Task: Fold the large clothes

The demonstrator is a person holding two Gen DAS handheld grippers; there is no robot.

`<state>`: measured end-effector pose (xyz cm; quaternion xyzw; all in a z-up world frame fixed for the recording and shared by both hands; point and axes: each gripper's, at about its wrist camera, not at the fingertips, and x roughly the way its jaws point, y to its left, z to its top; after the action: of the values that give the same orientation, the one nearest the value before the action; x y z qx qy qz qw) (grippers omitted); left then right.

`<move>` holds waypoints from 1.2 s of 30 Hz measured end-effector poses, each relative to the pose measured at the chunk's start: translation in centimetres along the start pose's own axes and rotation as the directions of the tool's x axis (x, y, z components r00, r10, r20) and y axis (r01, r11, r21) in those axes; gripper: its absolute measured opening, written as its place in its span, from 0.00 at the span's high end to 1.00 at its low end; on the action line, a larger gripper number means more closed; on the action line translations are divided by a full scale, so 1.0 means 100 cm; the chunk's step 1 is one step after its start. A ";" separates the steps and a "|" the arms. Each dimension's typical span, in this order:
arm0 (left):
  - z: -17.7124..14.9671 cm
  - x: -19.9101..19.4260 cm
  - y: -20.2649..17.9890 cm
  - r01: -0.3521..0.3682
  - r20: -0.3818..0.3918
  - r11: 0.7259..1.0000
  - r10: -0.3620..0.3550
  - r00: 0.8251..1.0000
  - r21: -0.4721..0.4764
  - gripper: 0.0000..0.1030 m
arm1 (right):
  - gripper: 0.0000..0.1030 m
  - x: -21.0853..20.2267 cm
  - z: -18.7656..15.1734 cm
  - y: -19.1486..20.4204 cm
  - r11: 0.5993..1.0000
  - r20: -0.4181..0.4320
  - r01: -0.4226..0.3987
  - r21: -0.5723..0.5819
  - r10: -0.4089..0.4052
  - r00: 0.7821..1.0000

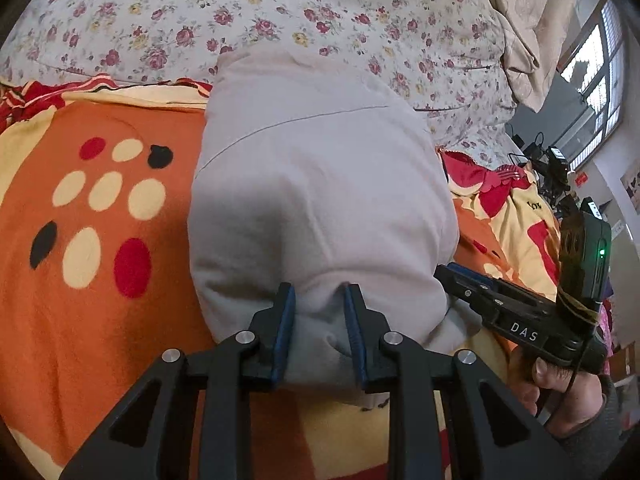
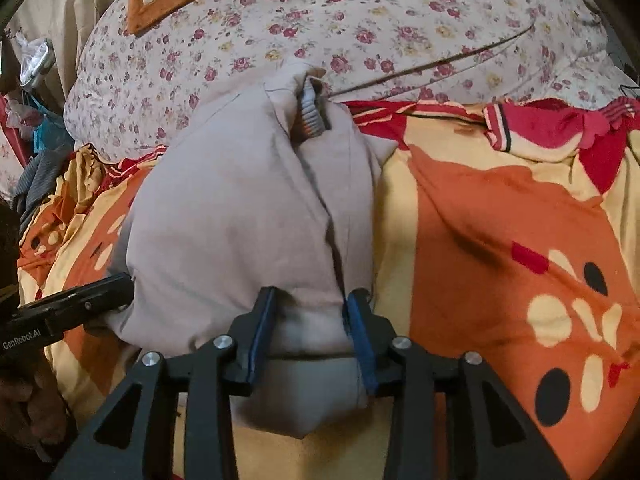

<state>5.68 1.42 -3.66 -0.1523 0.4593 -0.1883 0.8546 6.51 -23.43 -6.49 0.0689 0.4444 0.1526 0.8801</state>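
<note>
on the bed, seen from the left wrist view, a pale grey padded garment (image 1: 316,184) lies bundled lengthwise across an orange and yellow blanket (image 1: 100,280), its far end reaching a floral quilt (image 1: 280,12). the left claw (image 1: 319,332) is nearly closed, its blue pads pinching a thick fold of the garment's near hem. to the right, the right claw (image 1: 460,280) comes in beside the garment's edge, held by a hand (image 1: 552,384); from this angle its grip cannot be judged.

from the right wrist view, the garment (image 2: 240,216) shows a central seam and a striped ribbed collar (image 2: 312,114) at its far end. the right claw (image 2: 312,328) stands partly open with the near hem bunched between its pads, which appear to press on the cloth. the left claw (image 2: 120,288) enters at the left edge, at the garment's side.

the step in hand looks like gripping the near hem with both claws for a fold. the next move probably calls for lifting both corners together and carrying them evenly toward the collar, keeping the bulky cloth from slipping out.
</note>
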 end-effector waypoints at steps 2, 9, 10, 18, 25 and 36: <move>0.000 -0.001 0.001 0.002 0.001 1.000 -0.002 1.000 -0.001 0.87 | 0.61 0.003 -0.005 0.007 1.000 0.000 0.011 -0.008 -0.011 1.000; -0.001 0.000 0.000 0.008 0.005 1.000 -0.008 1.000 -0.009 0.82 | 0.26 0.003 -0.006 0.008 0.991 -0.007 0.134 -0.009 -0.134 0.991; -0.001 0.000 -0.001 0.009 0.006 1.000 -0.009 1.000 -0.007 0.81 | 0.24 0.003 -0.005 0.005 0.991 -0.011 0.133 0.014 -0.133 0.991; -0.003 0.002 -0.010 0.028 0.028 0.999 -0.029 0.999 0.023 0.60 | 0.24 0.003 -0.006 0.004 0.992 0.009 0.128 0.020 -0.129 0.992; -0.008 0.002 -0.018 0.016 0.079 0.998 -0.021 0.997 0.054 0.49 | 0.24 0.002 -0.008 0.003 0.992 0.031 0.123 0.026 -0.124 0.992; -0.007 0.003 -0.021 0.006 0.085 0.998 -0.011 0.996 0.060 0.48 | 0.23 0.002 -0.005 0.005 0.990 0.014 0.142 -0.003 -0.142 0.990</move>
<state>4.81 -0.63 -3.35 -0.1365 0.4160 -0.1989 0.8768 6.13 -22.88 -6.82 0.0366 0.4420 0.0901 0.8918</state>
